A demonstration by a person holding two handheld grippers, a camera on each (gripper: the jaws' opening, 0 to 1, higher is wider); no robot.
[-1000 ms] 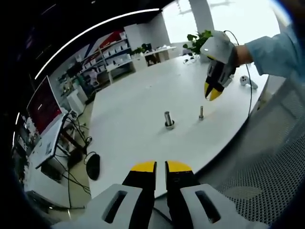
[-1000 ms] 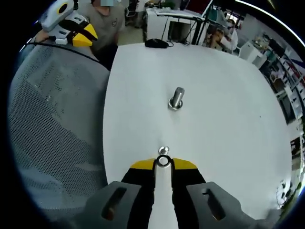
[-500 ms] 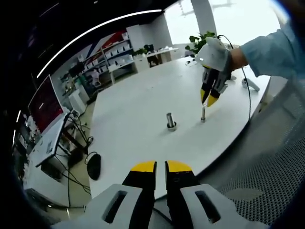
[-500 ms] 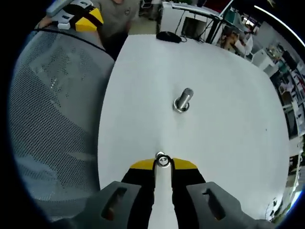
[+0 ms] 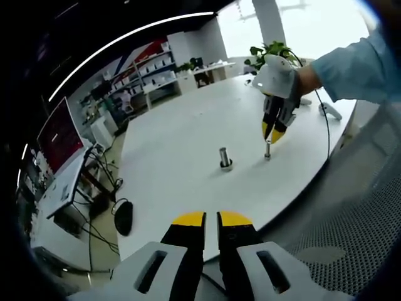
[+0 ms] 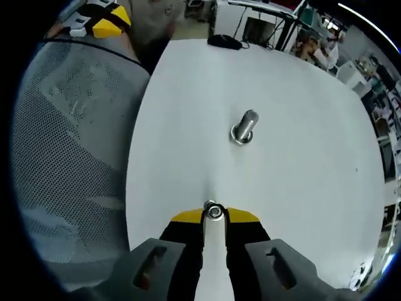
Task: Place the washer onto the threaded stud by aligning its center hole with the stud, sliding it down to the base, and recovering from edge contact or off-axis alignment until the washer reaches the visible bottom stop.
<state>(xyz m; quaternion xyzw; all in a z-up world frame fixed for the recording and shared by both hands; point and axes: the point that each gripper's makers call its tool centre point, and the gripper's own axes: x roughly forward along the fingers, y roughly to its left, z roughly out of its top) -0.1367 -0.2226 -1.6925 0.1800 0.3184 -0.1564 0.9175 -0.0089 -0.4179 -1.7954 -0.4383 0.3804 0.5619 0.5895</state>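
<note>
Two yellow-tipped grippers work over a white round surface in an open office. In the right gripper view, our right gripper has its jaws pinched on a small metal washer, held at the very tips; the ring sits right over the top of a thin threaded stud, though we cannot tell whether the hole has caught the stud's end. In the left gripper view that same right gripper points straight down over the thin stud, which stands upright near the surface's edge, with a person's hand in a white glove and a pale blue sleeve behind it. Nearby on the surface stands a thicker metal post with a ring at its base, well apart from the washer. Our left gripper hangs back past the surface's edge, jaws nearly together with only a narrow slit between them and nothing in them; it also shows at the upper left of the right gripper view. A mesh chair back lies beside the surface, and a black computer mouse rests at its far edge.
</note>
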